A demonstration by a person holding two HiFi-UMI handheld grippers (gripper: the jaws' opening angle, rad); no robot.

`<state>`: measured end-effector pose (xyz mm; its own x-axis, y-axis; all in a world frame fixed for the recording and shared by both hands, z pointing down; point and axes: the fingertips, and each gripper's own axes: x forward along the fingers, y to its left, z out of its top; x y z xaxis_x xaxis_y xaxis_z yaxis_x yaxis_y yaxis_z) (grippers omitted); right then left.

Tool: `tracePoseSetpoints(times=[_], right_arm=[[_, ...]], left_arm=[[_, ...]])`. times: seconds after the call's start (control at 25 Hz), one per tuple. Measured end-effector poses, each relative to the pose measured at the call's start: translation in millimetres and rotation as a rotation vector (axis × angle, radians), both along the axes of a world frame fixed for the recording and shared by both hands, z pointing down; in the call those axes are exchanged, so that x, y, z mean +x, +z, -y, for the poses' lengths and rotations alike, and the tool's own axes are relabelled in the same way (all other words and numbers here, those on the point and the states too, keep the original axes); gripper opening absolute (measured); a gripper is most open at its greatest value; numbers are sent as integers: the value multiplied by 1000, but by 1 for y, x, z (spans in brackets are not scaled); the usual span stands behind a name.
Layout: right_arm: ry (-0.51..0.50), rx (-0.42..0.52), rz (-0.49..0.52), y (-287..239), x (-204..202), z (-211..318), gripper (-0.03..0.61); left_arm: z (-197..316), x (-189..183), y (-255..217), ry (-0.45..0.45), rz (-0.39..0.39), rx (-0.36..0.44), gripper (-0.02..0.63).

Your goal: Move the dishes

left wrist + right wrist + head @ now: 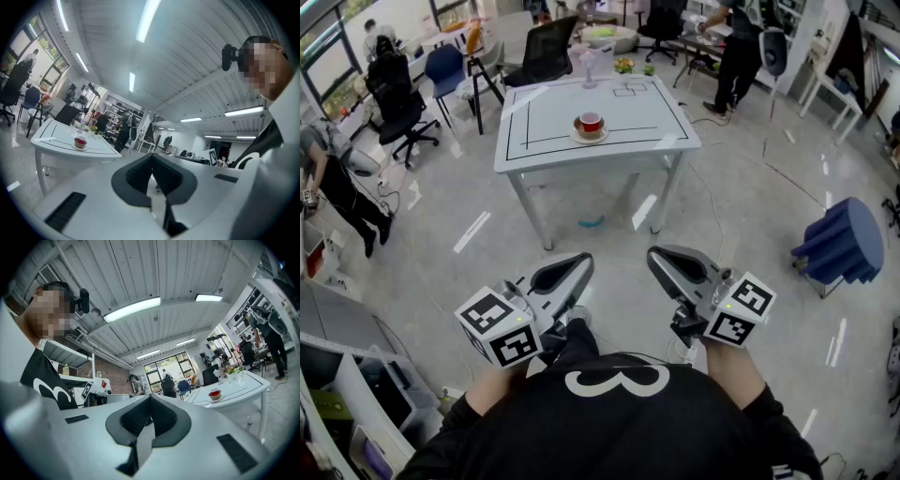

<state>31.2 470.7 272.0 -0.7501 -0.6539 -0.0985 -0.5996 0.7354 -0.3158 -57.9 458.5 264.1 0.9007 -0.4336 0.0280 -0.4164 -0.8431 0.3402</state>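
A red cup point(590, 122) stands on a pale saucer point(577, 135) near the front of a white table point(647, 117) marked with black lines, well ahead of me. The cup point(80, 140) also shows small in the left gripper view, and the same cup point(214, 393) in the right gripper view. My left gripper point(574, 265) and right gripper point(660, 258) are held close to my body above the floor, far short of the table. Both point upward, and each one's jaws meet with nothing between them: left gripper point(151, 160), right gripper point(150, 399).
A clear glass point(589, 67) and some green and yellow items point(630, 66) sit at the table's far edge. Office chairs point(546, 52) stand behind and left of it. A person point(739, 52) stands at the back right. A blue ridged object point(844, 240) lies on the floor at right.
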Motion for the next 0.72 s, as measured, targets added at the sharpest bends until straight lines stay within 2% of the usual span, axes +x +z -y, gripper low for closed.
tracePoseSetpoints(times=[0.24,0.48,0.72], right_arm=[[28,33,-6,-8,20,-22,9],[106,56,-42,-15,41,-35,11],[187,63,-47,-16,68,-39,20]], left_arm=[[-17,16,-7,15,16,26,2],[-23,29,-12,13,7,25,2],[-18,27,-11,-10,11,17,2]])
